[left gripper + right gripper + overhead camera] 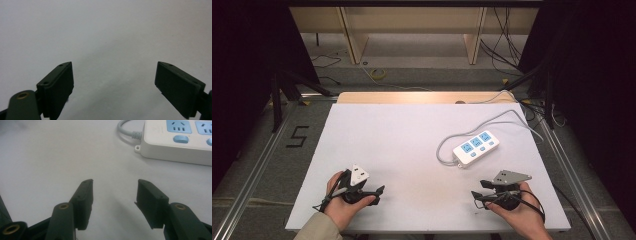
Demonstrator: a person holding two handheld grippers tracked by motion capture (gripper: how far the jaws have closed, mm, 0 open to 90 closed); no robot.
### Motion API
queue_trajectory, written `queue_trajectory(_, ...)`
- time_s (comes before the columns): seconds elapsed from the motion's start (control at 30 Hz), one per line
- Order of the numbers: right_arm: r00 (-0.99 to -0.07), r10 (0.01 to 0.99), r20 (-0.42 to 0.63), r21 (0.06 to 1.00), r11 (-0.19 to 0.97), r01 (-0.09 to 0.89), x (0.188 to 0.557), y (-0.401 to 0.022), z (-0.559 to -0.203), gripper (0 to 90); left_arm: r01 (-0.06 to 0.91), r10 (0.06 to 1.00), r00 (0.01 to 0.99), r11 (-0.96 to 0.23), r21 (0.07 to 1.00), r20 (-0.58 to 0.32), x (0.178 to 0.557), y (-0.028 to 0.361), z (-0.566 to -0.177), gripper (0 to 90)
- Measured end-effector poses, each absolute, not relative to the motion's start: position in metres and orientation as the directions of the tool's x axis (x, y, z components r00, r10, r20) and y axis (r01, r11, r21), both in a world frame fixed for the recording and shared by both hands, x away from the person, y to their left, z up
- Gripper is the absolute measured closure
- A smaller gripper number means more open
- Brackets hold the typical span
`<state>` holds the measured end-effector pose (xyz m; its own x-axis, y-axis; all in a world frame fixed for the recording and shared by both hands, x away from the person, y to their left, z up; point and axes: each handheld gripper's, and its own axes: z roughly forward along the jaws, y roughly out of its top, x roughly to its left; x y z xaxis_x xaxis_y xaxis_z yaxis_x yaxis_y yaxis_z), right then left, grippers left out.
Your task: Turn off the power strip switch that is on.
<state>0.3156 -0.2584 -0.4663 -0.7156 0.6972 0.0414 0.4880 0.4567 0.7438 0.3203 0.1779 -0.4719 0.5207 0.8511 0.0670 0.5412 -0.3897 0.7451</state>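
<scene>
Resting near your edge of the white tabletop (402, 150), you hold the left gripper (379, 190) and the right gripper (475, 196) low, each with jaws apart and nothing between them. Beyond the right gripper lies the white power strip (476, 148), well apart, its grey cable (492, 120) looping toward the far edge. This looks like the approach step; next, carry the right gripper forward to the strip's near end.

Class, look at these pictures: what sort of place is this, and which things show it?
Probably a lab recording station, not a home. A bare white table stands among dark curtains, loose cables lie on the floor, and a taped number 5 marks the floor beside it.
</scene>
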Motion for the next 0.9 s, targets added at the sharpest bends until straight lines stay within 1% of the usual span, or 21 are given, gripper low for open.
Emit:
queue_trajectory(0.3, -0.717, 0.697, 0.03, 0.737, 0.469, 0.487, 0.316, -0.258, -0.463, 53.3, 0.541, 0.852, 0.518, -0.39, 0.745, 0.07, 0.32, 0.178, -0.472, 15.1)
queue_trajectory(0.37, -0.718, 0.696, 0.024, 0.73, 0.478, 0.488, 0.316, -0.258, -0.462, 56.8, 0.541, 0.853, 0.518, -0.389, 0.746, 0.069, 0.32, 0.178, -0.472, 15.1)
queue_trajectory(0.53, -0.72, 0.693, 0.021, 0.714, 0.494, 0.497, 0.319, -0.259, -0.46, 69.6, 0.543, 0.852, 0.52, -0.391, 0.743, 0.068, 0.32, 0.179, -0.472, 15.2)
queue_trajectory(0.73, -0.71, 0.704, -0.016, 0.712, 0.507, 0.486, 0.319, -0.262, -0.454, 88.8, 0.543, 0.853, 0.518, -0.392, 0.743, 0.072, 0.32, 0.178, -0.472, 15.2)
queue_trajectory(0.77, -0.711, 0.703, -0.022, 0.709, 0.512, 0.484, 0.319, -0.262, -0.453, 90.0, 0.543, 0.852, 0.518, -0.393, 0.742, 0.071, 0.32, 0.178, -0.472, 15.2)
queue_trajectory(0.9, -0.705, 0.709, -0.032, 0.703, 0.517, 0.489, 0.321, -0.26, -0.452, 90.0, 0.545, 0.854, 0.515, -0.391, 0.742, 0.072, 0.321, 0.178, -0.472, 15.3)
